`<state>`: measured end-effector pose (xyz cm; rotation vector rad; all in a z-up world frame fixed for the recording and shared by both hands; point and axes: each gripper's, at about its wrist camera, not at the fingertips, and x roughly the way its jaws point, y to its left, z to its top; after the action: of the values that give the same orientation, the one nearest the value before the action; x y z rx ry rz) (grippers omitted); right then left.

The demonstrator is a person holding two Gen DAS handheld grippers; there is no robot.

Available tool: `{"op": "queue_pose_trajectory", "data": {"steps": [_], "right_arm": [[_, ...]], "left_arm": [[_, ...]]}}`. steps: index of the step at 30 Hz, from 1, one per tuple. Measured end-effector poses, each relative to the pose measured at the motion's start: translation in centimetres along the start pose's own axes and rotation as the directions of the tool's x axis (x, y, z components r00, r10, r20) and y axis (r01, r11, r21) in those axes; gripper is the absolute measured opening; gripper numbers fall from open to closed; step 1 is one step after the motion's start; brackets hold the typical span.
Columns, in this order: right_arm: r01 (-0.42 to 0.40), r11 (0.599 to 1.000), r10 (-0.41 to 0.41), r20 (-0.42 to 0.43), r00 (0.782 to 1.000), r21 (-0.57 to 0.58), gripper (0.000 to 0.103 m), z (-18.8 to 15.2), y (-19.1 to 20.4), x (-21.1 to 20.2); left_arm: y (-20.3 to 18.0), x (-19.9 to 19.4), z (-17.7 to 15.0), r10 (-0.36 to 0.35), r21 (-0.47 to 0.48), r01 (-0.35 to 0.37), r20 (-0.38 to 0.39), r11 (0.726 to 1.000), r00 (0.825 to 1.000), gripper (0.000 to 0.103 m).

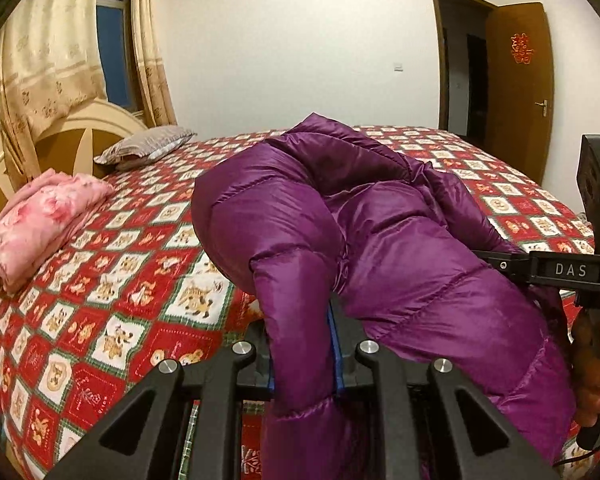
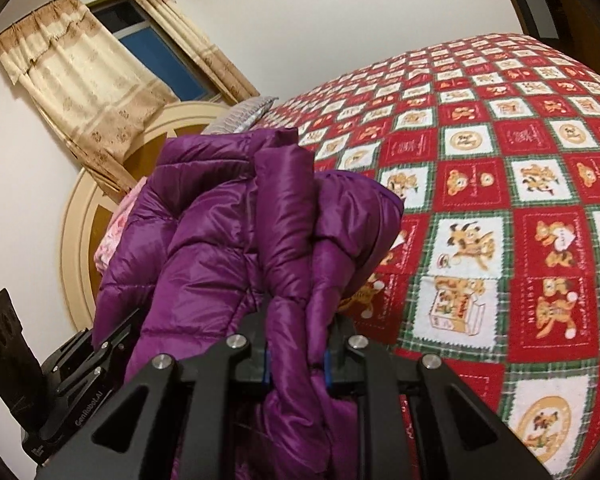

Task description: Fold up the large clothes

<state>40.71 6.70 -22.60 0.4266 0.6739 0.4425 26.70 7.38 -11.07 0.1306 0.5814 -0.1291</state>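
Observation:
A shiny purple puffer jacket [image 1: 380, 232] hangs bunched above the bed, held up by both grippers. My left gripper [image 1: 304, 344] is shut on a fold of the jacket at the bottom of the left wrist view. My right gripper [image 2: 296, 344] is shut on another fold of the same jacket [image 2: 236, 240] in the right wrist view. The right gripper also shows at the right edge of the left wrist view [image 1: 500, 266], clamped into the jacket's side. The left gripper's body shows at the lower left of the right wrist view [image 2: 88, 364]. The fingertips are buried in fabric.
The bed [image 1: 120, 280] has a red and white checked cartoon cover [image 2: 500, 200]. A folded pink garment [image 1: 40, 224] and a grey pillow [image 1: 148, 148] lie near the headboard [image 1: 72, 136]. Curtains [image 1: 52, 56] and an open brown door [image 1: 520, 88] line the walls.

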Motion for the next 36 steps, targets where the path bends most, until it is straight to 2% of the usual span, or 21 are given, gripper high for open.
{"op": "queue_pose_trajectory", "data": {"steps": [13,17,23,30,36], "right_arm": [[0.047,0.999,-0.048,-0.069,0.996,-0.006,0.020,-1.6,-0.2,3.4],[0.055,0.998,-0.056,-0.076,0.996,-0.016,0.020,-1.6,0.1,4.0],[0.076,0.996,-0.079,-0.082,0.993,-0.040,0.021,-1.6,0.7,4.8],[0.116,0.991,-0.121,-0.079,0.989,-0.060,0.025,-2.0,1.2,5.3],[0.142,0.988,-0.146,-0.073,0.987,-0.061,0.032,-2.4,1.0,5.6]], "left_arm": [[1.9,2.3,-2.4,0.001,-0.026,-0.002,-0.039,1.000,0.999,0.020],[2.2,2.7,-2.8,0.011,-0.039,-0.013,-0.045,0.999,0.999,0.025],[2.8,3.3,-3.6,0.039,-0.052,-0.043,-0.065,0.998,0.997,0.039],[3.6,3.9,-4.1,0.101,-0.071,-0.106,-0.078,0.992,0.992,0.068],[4.2,4.2,-4.4,0.132,-0.097,-0.141,-0.086,0.985,0.987,0.084]]}}
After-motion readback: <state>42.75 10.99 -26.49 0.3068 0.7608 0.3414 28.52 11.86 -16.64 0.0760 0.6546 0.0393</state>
